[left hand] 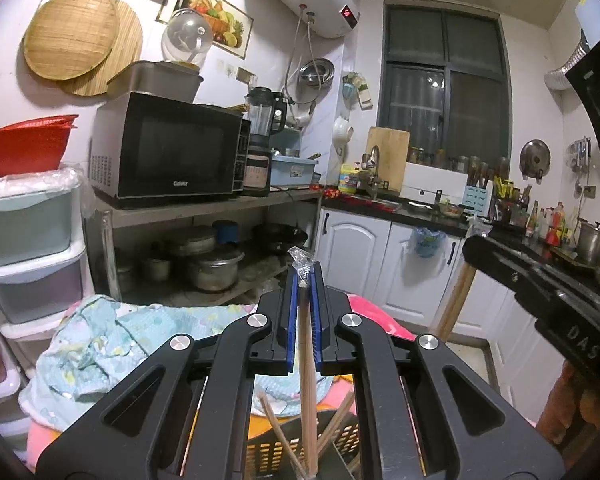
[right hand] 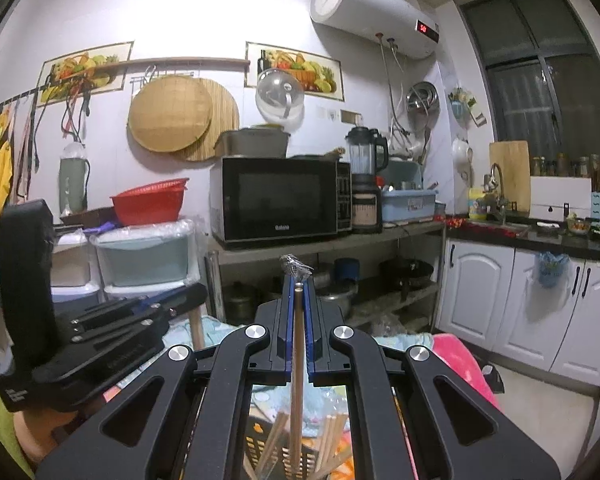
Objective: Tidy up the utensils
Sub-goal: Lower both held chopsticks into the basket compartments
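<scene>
My left gripper (left hand: 302,280) is shut on a wooden chopstick (left hand: 307,368) that hangs down between the blue pads into a black slotted utensil basket (left hand: 276,454). My right gripper (right hand: 298,284) is shut on another wooden chopstick (right hand: 297,380), which hangs down into the same basket (right hand: 260,436). Several more chopsticks (right hand: 332,432) lean in the basket. The right gripper also shows in the left wrist view (left hand: 540,280), holding its chopstick (left hand: 456,296). The left gripper shows at the left of the right wrist view (right hand: 112,320).
A surface below holds a light blue patterned cloth (left hand: 112,340) over a pink blanket (right hand: 460,360). Behind stand a steel rack with a microwave (left hand: 168,152) and pots (left hand: 216,268), plastic drawers (left hand: 28,248), white cabinets (left hand: 364,260) and a cluttered counter (left hand: 420,212).
</scene>
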{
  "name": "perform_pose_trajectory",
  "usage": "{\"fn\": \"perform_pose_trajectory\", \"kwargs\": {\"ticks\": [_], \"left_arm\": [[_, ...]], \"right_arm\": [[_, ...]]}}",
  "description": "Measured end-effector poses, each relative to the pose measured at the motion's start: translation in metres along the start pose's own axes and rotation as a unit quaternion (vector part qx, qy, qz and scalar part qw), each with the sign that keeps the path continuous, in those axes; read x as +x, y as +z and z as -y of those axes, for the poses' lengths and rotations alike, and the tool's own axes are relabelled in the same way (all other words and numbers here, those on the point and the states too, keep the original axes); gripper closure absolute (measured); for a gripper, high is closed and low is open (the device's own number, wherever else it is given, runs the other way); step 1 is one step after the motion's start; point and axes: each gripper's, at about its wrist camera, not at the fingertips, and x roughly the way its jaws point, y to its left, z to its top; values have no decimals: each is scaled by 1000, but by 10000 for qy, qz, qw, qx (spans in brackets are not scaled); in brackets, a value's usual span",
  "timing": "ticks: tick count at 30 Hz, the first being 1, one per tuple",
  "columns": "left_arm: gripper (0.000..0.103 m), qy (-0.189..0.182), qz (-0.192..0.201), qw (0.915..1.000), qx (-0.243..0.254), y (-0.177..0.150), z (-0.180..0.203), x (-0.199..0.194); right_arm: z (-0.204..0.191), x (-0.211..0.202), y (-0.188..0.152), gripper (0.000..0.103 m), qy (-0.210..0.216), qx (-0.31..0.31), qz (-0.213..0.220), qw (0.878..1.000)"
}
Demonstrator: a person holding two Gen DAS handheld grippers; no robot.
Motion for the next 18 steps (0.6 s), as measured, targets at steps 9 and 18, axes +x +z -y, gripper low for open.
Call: {"fn": "perform_pose_trajectory", "kwargs": {"ticks": [9,18], "left_arm": [[100,-58,-315,9994,-111,-30,-6,11],[72,-142,-648,9975,-252,-43,-13,12]], "right_arm": [[0,21,-45,98,4,221,-460,9987],[4,18,-64,72,-159,472,-771,9958]]}}
